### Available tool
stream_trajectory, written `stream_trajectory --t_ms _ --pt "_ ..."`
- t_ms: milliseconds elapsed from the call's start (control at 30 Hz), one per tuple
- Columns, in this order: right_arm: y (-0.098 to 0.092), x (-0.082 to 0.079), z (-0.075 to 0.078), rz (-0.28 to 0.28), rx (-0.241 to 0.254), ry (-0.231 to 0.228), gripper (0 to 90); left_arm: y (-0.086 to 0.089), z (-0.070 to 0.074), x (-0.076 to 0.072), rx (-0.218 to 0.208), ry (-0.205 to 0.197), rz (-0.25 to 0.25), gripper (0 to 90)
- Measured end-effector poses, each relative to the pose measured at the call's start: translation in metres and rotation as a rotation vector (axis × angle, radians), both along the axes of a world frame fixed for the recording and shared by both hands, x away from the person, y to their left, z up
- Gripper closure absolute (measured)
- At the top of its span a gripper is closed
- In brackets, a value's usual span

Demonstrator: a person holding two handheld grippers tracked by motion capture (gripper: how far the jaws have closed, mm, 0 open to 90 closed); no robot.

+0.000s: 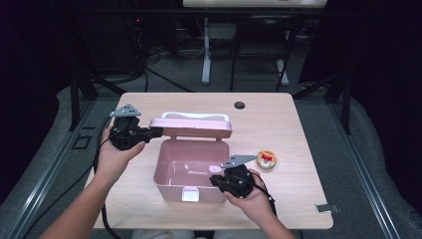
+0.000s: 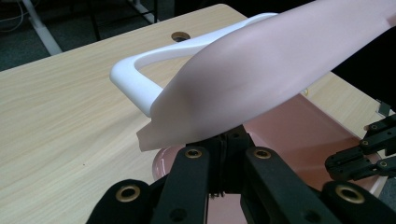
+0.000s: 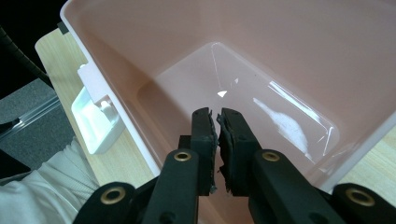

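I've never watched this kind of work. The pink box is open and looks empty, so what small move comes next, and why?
Probably the right gripper lifts out of the box and swings toward the small round tin beside it. The left gripper pinches the lid open, the box is empty, and the right jaws are shut on nothing.

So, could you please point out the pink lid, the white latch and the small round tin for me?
pink lid (image 1: 191, 127), high view, on its front edge.
white latch (image 3: 95, 122), right gripper view, on the clasp's flat face.
small round tin (image 1: 266, 160), high view, on its top.
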State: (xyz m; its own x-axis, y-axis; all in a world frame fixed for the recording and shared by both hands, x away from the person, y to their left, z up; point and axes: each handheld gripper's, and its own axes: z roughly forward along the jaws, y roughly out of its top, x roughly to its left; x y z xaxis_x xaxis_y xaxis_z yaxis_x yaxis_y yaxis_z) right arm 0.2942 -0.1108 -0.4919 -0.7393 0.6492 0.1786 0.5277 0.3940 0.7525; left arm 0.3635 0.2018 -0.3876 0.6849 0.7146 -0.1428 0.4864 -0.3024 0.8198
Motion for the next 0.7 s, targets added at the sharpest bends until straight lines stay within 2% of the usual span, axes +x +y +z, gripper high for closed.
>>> stream_trajectory --t_ms 700 --pt "0.001 0.0015 -0.0019 0.001 -0.006 -0.007 86.0 0.0075 -0.0012 0.0056 -0.005 0.002 0.032 89.9"
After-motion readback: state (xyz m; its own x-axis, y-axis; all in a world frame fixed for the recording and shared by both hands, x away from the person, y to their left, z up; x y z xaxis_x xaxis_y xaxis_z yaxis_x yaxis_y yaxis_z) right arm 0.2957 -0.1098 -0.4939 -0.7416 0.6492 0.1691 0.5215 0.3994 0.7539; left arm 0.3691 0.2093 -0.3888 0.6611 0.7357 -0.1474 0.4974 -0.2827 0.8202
